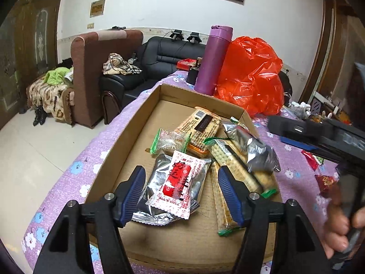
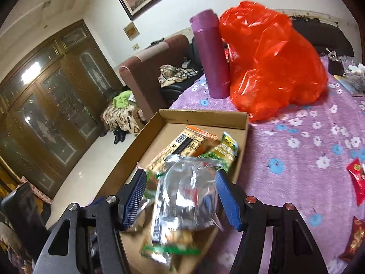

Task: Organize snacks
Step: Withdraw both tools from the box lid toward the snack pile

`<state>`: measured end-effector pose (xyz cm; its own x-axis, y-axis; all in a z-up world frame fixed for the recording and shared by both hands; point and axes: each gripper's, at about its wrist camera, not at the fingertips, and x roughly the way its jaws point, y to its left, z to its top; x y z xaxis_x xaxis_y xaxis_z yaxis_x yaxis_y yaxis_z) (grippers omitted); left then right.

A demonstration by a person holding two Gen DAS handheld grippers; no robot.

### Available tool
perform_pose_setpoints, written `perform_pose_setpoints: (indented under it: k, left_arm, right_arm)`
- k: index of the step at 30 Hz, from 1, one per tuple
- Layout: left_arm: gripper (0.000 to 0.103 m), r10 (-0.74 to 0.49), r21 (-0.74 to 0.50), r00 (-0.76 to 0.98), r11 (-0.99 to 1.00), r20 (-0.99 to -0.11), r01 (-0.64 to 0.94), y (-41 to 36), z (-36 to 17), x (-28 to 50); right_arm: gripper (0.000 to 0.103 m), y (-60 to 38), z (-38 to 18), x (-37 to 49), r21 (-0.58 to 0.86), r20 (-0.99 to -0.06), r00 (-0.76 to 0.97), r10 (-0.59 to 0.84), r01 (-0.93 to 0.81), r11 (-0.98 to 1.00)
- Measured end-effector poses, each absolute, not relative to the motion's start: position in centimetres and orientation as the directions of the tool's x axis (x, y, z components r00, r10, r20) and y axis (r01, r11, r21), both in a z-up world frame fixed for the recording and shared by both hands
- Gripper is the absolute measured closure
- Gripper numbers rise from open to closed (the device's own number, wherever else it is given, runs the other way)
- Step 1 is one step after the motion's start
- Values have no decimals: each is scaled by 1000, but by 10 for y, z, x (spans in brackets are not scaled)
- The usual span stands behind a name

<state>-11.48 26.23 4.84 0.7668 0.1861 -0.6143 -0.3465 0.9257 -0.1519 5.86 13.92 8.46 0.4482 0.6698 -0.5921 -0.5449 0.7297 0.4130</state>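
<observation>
most snacks already lie in the cardboard box (image 1: 146,114): red-white packet (image 1: 180,182), cracker sleeves, silver pouch (image 1: 253,150). left gripper (image 1: 181,196) hovers over them, jaws apart, holding nothing. right gripper (image 2: 181,199) jaws wide, blurry silver pouch (image 2: 189,189) between, grip unclear. left to do: red packets (image 2: 357,178) on the cloth right of the box.

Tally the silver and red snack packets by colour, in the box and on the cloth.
silver foil packets: 2, in the cardboard box
red-and-white packet: 1, in the box, on top of one silver packet
plain red packets: 2, loose on the tablecloth
Total: 5
</observation>
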Motion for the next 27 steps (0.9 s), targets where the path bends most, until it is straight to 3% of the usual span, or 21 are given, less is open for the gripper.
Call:
perform_pose_setpoints:
  k: [9,12,17,19,23,27]
  left_arm:
    - [37,282,-77,783,920,-555,-385,245,58,-126]
    - [37,247,-114,802,925,-544,-362,238,68,-129]
    - [37,213,-69,824,954,-525,-291,201,88,-124]
    - [36,164,-57,828,972,-536,-230,181,92,-118]
    - [33,64,-61,811,991,-582,-122,144,90,-100]
    - [33,-67,-107,755,994,-652,-5,106,79,-77]
  right_arm:
    - [35,43,93,42,513,-516,487,705,-484,709]
    - [35,2,98,39,559,-474,512,717,-454,694]
    - [43,-76,97,32,652,-403,559,724,-379,656]
    - [46,-98,95,34,634,-436,554,709,-370,679]
    - [43,-145,83,42,422,-641,606,471,-235,876]
    - [43,-189,51,56,392,-719,582,379,-110,913]
